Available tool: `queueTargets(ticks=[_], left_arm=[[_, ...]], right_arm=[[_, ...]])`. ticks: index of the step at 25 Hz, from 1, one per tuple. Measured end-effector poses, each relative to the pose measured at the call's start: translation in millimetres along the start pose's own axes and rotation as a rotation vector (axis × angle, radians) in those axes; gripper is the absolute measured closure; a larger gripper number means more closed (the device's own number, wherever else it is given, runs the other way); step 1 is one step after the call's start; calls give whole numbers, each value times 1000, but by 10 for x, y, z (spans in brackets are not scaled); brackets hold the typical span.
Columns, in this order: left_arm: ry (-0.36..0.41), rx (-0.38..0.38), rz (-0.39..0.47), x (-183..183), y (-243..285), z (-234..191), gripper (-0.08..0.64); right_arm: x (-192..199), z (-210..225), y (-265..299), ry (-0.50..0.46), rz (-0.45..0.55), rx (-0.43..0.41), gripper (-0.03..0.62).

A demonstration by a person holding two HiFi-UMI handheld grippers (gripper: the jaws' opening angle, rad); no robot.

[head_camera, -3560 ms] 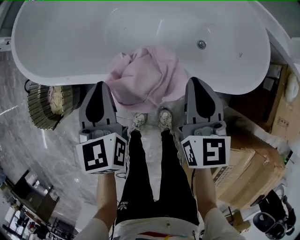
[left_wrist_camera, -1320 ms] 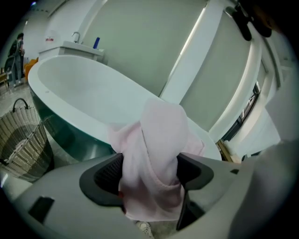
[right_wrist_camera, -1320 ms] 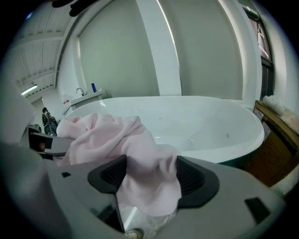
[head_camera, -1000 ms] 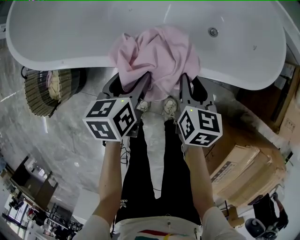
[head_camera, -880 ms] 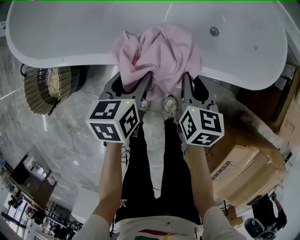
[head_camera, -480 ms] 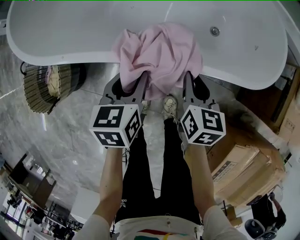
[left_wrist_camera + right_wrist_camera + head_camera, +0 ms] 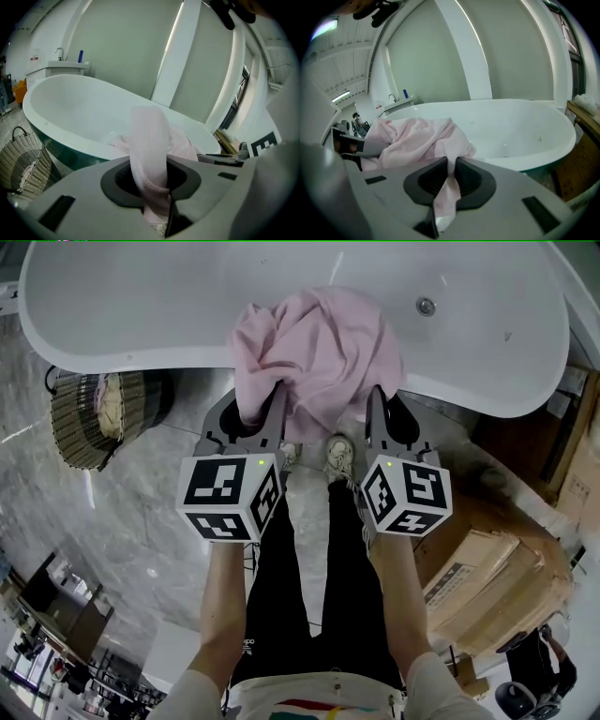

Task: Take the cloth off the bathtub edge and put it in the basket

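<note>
A crumpled pink cloth (image 7: 314,343) lies over the near rim of the white bathtub (image 7: 141,357). Both grippers hold its hanging edge from below. My left gripper (image 7: 255,411) has a thick fold of cloth (image 7: 149,140) between its jaws, which are still closing and pinch it low down (image 7: 152,180). My right gripper (image 7: 377,407) is also closing, with a thin flap of the cloth (image 7: 417,138) squeezed between its pads (image 7: 449,176). The woven basket (image 7: 94,423) stands on the floor left of the grippers, beside the tub, with a pale bundle in it.
The person's legs and shoes (image 7: 337,451) stand right under the grippers on the grey marble floor. Cardboard boxes (image 7: 497,577) are stacked at the right. In the left gripper view the basket (image 7: 23,159) sits low at the left below the tub's rim (image 7: 70,136).
The grippers, earlier open and short of the cloth, have come up to its hanging edge. Over the last second the left jaws narrowed onto a fold; the cloth has bunched slightly.
</note>
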State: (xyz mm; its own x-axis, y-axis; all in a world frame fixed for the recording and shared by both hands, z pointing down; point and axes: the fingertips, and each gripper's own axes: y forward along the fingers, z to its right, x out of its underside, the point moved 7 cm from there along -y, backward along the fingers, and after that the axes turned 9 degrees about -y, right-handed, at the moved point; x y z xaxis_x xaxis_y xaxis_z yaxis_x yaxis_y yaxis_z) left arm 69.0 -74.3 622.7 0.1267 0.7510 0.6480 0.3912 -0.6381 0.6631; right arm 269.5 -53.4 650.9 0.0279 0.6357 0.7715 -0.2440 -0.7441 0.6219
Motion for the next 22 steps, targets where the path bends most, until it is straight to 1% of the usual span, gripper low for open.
queueTargets(ticks=[6,11,14,18,22], left_arm=[[-2,-7,40,-207,-133,57,448],[9,5,89,-560,-355,274,448],[15,17,131,-905,-564,495,448],[47,49,243,-1588,-848,782,448],[64,79,318,-2164,-1395,1172,448]], right_arm=[[-236,-25,-143,-18,38,1,535],[-654,-29,-409,-31,83,6,535],[-1062,-22,-650,-52,128,7,535],[-1827,9,-932,-77,253,26,535],[-2519,-31,-1506,-80,337,29,535]])
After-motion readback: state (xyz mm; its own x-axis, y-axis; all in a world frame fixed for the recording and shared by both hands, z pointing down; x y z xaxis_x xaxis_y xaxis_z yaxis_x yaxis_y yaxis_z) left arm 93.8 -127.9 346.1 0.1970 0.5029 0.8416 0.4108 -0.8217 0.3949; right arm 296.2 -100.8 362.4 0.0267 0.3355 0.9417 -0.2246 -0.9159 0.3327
